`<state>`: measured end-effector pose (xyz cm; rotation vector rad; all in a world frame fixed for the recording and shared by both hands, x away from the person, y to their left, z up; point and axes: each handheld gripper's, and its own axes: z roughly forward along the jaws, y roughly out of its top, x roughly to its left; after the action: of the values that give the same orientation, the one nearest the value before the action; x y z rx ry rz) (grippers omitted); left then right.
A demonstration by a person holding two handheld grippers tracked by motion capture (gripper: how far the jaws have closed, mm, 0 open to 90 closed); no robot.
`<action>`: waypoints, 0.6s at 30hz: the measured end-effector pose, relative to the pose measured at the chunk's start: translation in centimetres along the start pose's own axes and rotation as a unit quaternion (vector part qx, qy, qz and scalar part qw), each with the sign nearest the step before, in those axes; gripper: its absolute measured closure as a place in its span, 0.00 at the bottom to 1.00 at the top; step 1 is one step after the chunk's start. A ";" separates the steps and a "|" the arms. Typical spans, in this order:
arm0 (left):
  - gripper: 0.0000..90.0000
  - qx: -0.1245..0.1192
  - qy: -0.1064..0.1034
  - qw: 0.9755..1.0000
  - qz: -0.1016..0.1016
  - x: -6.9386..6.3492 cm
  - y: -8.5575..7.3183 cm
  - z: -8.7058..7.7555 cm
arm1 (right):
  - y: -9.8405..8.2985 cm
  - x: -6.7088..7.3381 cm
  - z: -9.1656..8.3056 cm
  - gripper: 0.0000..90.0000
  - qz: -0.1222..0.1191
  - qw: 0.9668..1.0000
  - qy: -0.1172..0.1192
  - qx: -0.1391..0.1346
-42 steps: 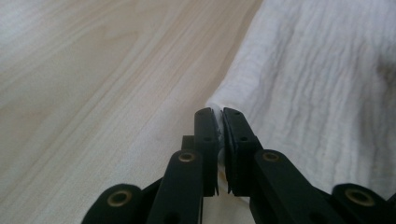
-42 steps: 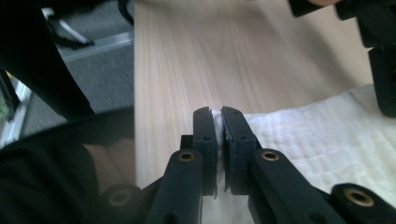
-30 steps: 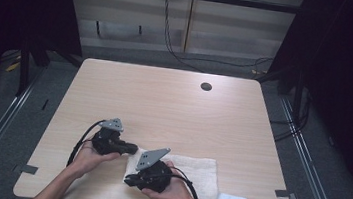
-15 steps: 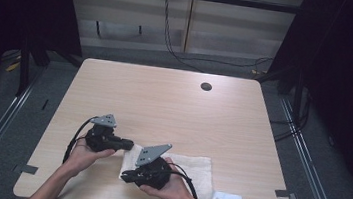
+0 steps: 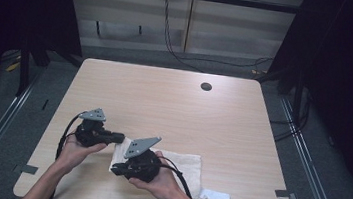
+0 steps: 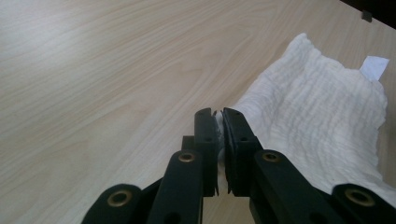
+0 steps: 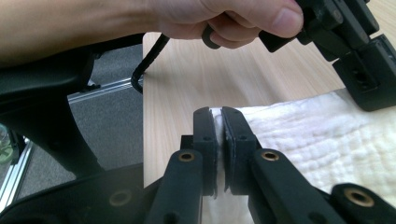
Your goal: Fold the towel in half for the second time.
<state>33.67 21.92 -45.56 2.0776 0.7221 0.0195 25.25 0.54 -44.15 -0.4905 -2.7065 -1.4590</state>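
A white towel (image 5: 184, 167) lies near the front edge of the wooden table (image 5: 173, 109), with a small white label (image 5: 216, 195) at its right corner. My left gripper (image 5: 120, 137) is shut on the towel's far left corner; in the left gripper view the cloth (image 6: 317, 116) is pinched between the jaws (image 6: 218, 123). My right gripper (image 5: 114, 169) is shut on the near left corner; the right gripper view has a fold of the towel (image 7: 327, 140) clamped between its jaws (image 7: 218, 119). The left edge of the towel is raised off the table.
A dark round hole (image 5: 206, 87) sits near the table's far edge. Grey tape marks lie at the front right corner (image 5: 286, 194) and front left corner (image 5: 25, 168). Cables run along the floor behind the table. The person's other hand (image 7: 210, 18) is close above the right gripper.
Both hands have shifted left and risen slightly, each still shut on the towel. The towel's left edge has been drawn up and leftward with them.
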 end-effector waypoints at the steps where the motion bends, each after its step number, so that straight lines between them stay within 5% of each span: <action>1: 0.95 -0.002 0.000 1.000 0.000 0.0 0.0 -0.2 | 0.1 0.1 0.1 0.95 -0.001 1.000 -0.001 -0.001; 18: 0.95 -0.036 0.024 0.999 -0.008 0.6 1.0 -2.9 | 2.9 0.3 0.7 0.95 -0.007 1.000 -0.011 -0.021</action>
<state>33.80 24.02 -43.26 2.0086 0.7571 0.0859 25.83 2.67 -42.18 -0.4935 -2.7056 -1.5260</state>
